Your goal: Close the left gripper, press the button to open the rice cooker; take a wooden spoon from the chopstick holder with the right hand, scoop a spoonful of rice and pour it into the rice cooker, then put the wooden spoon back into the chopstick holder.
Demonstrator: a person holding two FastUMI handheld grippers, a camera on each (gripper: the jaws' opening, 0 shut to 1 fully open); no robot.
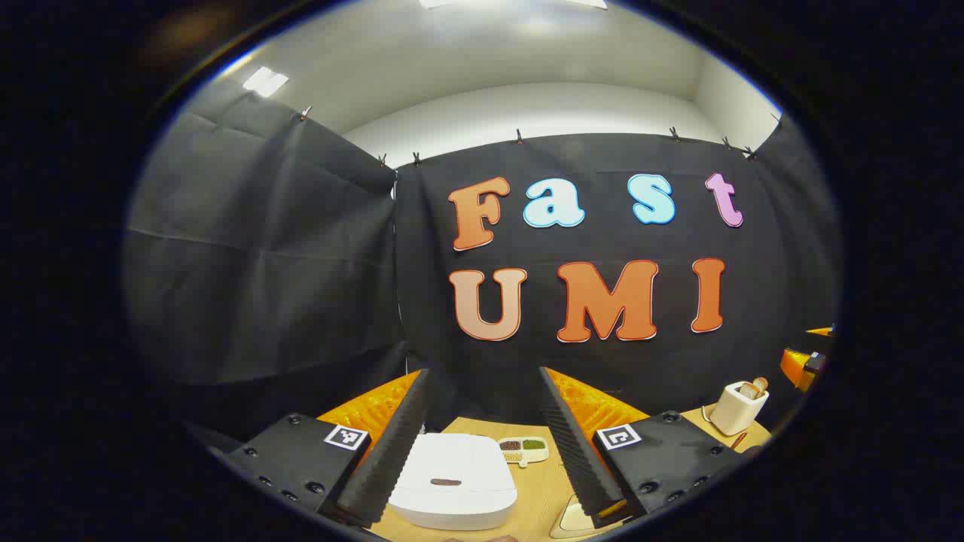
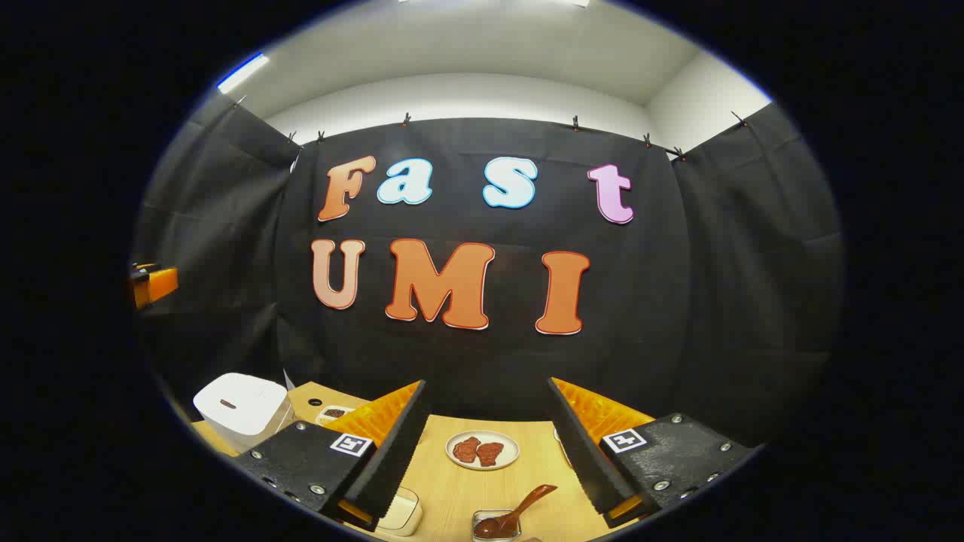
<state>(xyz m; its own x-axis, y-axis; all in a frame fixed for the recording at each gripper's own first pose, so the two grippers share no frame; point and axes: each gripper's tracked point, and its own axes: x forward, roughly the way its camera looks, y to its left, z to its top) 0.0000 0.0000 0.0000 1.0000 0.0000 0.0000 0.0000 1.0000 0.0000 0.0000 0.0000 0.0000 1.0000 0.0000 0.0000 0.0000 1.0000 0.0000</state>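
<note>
Pale wooden table (image 1: 544, 497); my left gripper (image 1: 482, 444) is spread wide above the closed white boxy rice cooker (image 1: 455, 482), my right gripper (image 2: 482, 452) wide too, holding nothing.

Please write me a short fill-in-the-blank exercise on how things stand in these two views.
1. The lid of the white rice cooker is ____.
2. The left hand-held gripper holds its jaws ____.
3. The round plate with two reddish-brown pieces sits on the wooden ____.
4. The wooden spoon rests with its bowl in a small ____ container.

Missing words: closed; open; table; clear
</note>
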